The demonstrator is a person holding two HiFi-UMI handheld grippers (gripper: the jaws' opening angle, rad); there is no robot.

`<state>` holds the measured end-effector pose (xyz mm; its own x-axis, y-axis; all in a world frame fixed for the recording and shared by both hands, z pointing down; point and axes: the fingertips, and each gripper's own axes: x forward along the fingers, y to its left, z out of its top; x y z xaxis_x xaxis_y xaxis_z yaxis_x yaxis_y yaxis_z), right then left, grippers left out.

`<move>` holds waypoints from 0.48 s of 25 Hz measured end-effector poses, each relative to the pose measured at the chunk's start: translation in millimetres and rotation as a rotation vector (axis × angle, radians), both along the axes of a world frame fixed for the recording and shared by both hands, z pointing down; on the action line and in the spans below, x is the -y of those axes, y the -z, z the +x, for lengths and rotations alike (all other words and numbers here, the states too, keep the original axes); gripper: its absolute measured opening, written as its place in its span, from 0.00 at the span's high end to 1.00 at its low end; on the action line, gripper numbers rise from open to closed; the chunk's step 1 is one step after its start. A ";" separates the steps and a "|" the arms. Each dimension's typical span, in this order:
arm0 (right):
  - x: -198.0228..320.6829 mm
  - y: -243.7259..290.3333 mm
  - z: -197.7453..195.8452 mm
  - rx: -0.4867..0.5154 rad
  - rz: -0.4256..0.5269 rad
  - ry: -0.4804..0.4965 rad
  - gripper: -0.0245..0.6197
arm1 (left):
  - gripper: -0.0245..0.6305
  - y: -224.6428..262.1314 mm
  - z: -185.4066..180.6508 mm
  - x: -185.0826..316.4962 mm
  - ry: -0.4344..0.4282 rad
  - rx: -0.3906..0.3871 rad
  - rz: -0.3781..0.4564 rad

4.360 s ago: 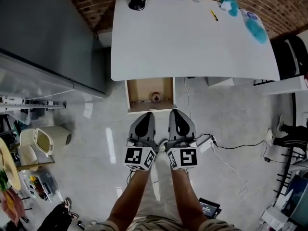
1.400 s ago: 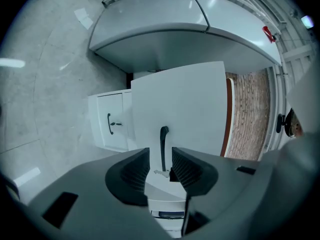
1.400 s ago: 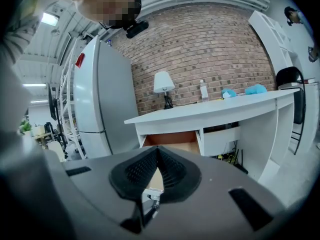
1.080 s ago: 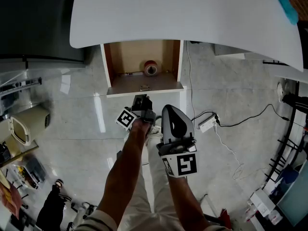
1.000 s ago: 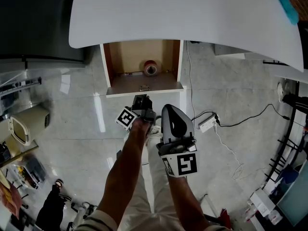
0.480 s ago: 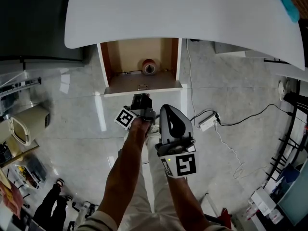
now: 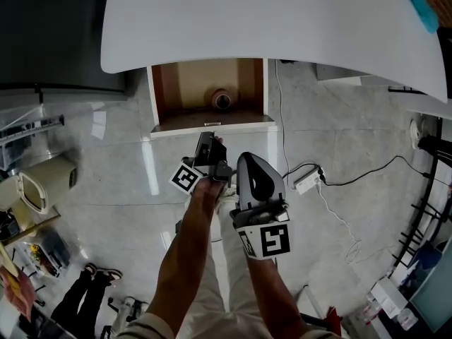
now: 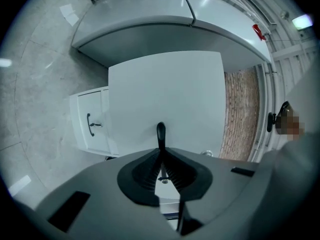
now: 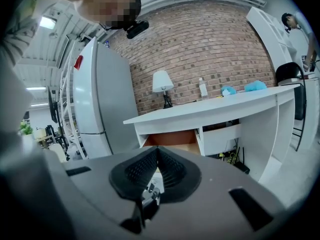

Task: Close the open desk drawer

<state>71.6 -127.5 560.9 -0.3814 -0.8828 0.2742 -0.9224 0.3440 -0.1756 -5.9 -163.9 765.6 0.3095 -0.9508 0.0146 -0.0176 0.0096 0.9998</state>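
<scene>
Under the white desk point(image 7: 282, 20) the drawer point(image 7: 212, 127) stands pulled out, its wooden inside holding a roll of tape point(image 7: 222, 99). My left gripper point(image 7: 207, 141), rolled on its side, is right at the drawer's white front. In the left gripper view its jaws point(image 8: 160, 149) are shut on the thin black drawer handle point(image 8: 160, 131), which sticks out past the pads. My right gripper point(image 7: 256, 162) hangs just behind and to the right, shut and empty, and points at the open drawer point(image 9: 172, 137).
A grey refrigerator point(image 7: 49, 34) stands left of the desk. A white cabinet point(image 9: 220, 138) sits under the desk to the right of the drawer. A power strip with its cable point(image 7: 305, 181) lies on the floor at the right, and a bin point(image 7: 39, 182) at the left.
My left gripper has risen a little and now sits tight against the drawer front. The drawer stands about as far out as before. The right gripper has kept still.
</scene>
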 end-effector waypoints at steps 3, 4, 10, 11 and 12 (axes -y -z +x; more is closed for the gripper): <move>0.1 1.3 -1.1 -0.003 0.004 0.002 0.95 | 0.93 9.2 -0.7 3.8 0.002 -0.005 0.021; -0.2 1.0 -1.4 -0.003 0.003 0.001 0.95 | 0.93 12.8 -1.3 5.2 0.001 -0.002 0.033; 1.1 1.3 -3.1 -0.002 0.004 -0.001 0.95 | 0.92 28.4 -1.1 12.0 0.001 0.001 0.078; 1.3 2.0 -3.4 -0.003 0.004 0.000 0.95 | 0.92 29.7 -1.6 12.6 0.002 0.004 0.080; 1.6 2.5 -3.7 -0.004 0.005 0.001 0.95 | 0.92 31.6 -2.1 13.9 0.003 0.007 0.085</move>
<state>67.9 -129.0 558.4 -0.3809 -0.8840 0.2712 -0.9229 0.3453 -0.1704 -8.0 -177.8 734.0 0.3070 -0.9495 -0.0644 -0.0246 -0.0756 0.9968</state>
